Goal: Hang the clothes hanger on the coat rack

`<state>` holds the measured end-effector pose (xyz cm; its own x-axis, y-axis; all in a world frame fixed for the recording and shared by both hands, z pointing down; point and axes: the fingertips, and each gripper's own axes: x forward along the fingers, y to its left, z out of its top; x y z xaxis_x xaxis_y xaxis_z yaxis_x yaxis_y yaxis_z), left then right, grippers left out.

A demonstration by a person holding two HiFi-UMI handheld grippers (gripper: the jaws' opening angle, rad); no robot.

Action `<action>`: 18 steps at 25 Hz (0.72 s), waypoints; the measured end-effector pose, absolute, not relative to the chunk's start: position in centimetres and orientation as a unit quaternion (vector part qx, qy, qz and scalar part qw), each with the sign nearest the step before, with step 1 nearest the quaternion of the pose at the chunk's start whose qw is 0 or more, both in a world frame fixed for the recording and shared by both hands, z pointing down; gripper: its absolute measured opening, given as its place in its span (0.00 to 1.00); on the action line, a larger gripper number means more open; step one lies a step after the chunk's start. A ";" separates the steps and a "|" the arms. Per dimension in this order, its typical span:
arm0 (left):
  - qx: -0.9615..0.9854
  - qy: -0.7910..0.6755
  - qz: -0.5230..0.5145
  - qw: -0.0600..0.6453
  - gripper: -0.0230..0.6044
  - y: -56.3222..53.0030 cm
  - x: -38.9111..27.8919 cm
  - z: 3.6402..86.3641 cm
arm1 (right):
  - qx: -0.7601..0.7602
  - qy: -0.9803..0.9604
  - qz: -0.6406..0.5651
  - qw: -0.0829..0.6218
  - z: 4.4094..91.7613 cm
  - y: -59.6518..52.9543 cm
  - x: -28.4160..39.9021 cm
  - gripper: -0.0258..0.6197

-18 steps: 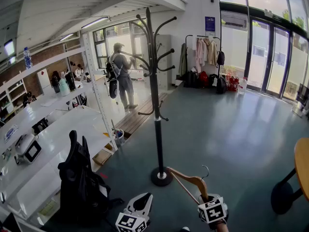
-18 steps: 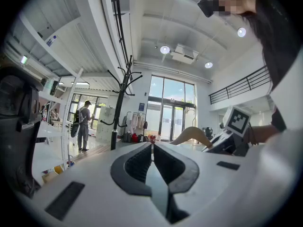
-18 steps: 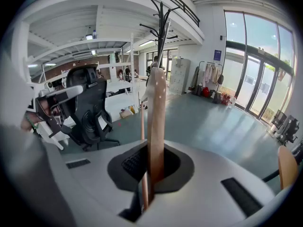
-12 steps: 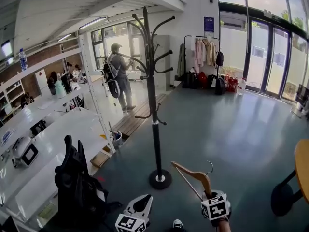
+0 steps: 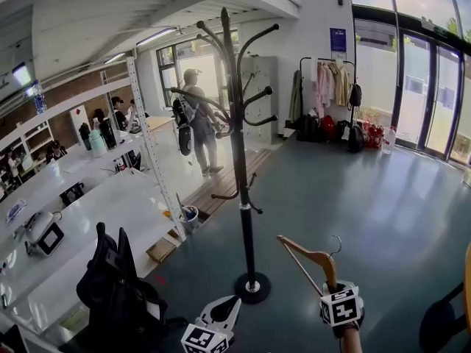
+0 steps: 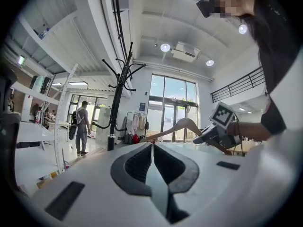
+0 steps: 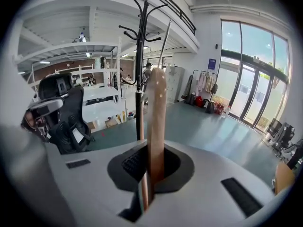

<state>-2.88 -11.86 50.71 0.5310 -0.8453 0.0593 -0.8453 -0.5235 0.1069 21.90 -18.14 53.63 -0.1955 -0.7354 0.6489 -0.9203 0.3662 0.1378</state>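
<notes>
A tall black coat rack [image 5: 241, 145] with curved hooks stands on the grey floor just ahead of me. My right gripper [image 5: 335, 294] is shut on a wooden clothes hanger [image 5: 311, 258] with a metal hook, held low and to the right of the rack's base. In the right gripper view the hanger's arm [image 7: 156, 122] rises out of the gripper [image 7: 149, 174], with the coat rack [image 7: 140, 56] behind it. My left gripper [image 5: 223, 316] is shut and holds nothing, low in front of the rack. The left gripper view shows the gripper [image 6: 151, 148], the hanger [image 6: 182, 125] and the coat rack [image 6: 118, 96].
A black office chair [image 5: 118, 285] stands at the lower left beside white desks [image 5: 88, 204]. A person with a backpack [image 5: 197, 123] stands behind the rack. A clothes rail [image 5: 327, 87] with garments and bags is at the far wall by glass doors [image 5: 434, 94].
The head view has swung: the rack looks nearer and taller. The hanger in my right gripper sits slightly higher and further right. The left gripper has hardly moved.
</notes>
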 end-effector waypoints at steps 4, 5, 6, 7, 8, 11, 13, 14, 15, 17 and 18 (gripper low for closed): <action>0.865 -0.499 -0.003 0.063 0.04 -16.1 -2.3 50.7 | 0.534 -0.771 0.124 0.324 52.4 -24.2 22.0 0.05; 0.863 -0.502 -0.003 0.064 0.04 -16.9 -2.2 50.7 | 0.530 -0.774 0.119 0.326 52.2 -25.4 22.1 0.05; 0.861 -0.505 -0.004 0.065 0.04 -17.7 -1.9 50.7 | 0.527 -0.776 0.114 0.328 52.0 -26.6 22.2 0.05; 0.859 -0.508 -0.005 0.067 0.04 -18.4 -1.7 50.8 | 0.524 -0.777 0.109 0.332 51.8 -27.8 22.4 0.05; 0.857 -0.511 -0.006 0.069 0.04 -19.1 -1.5 51.0 | 0.523 -0.777 0.105 0.334 51.8 -28.9 22.6 0.05; 0.855 -0.513 0.002 0.068 0.04 -20.9 -1.3 51.3 | 0.520 -0.779 0.096 0.336 51.6 -31.7 22.6 0.05; 0.857 -0.510 0.008 0.067 0.04 -21.9 -1.2 51.4 | 0.519 -0.781 0.094 0.334 51.2 -33.3 22.2 0.05; 0.859 -0.508 0.009 0.068 0.04 -22.4 -1.1 51.4 | 0.519 -0.782 0.093 0.332 50.9 -34.0 22.0 0.05; 0.860 -0.506 0.009 0.069 0.04 -22.8 -1.0 51.3 | 0.518 -0.783 0.092 0.331 50.5 -34.7 21.8 0.05; 0.861 -0.503 0.009 0.071 0.04 -23.7 -0.9 51.3 | 0.517 -0.786 0.083 0.329 49.7 -36.2 21.2 0.05; 0.863 -0.501 0.010 0.071 0.04 -24.1 -0.9 51.3 | 0.516 -0.788 0.077 0.328 49.3 -36.9 20.7 0.05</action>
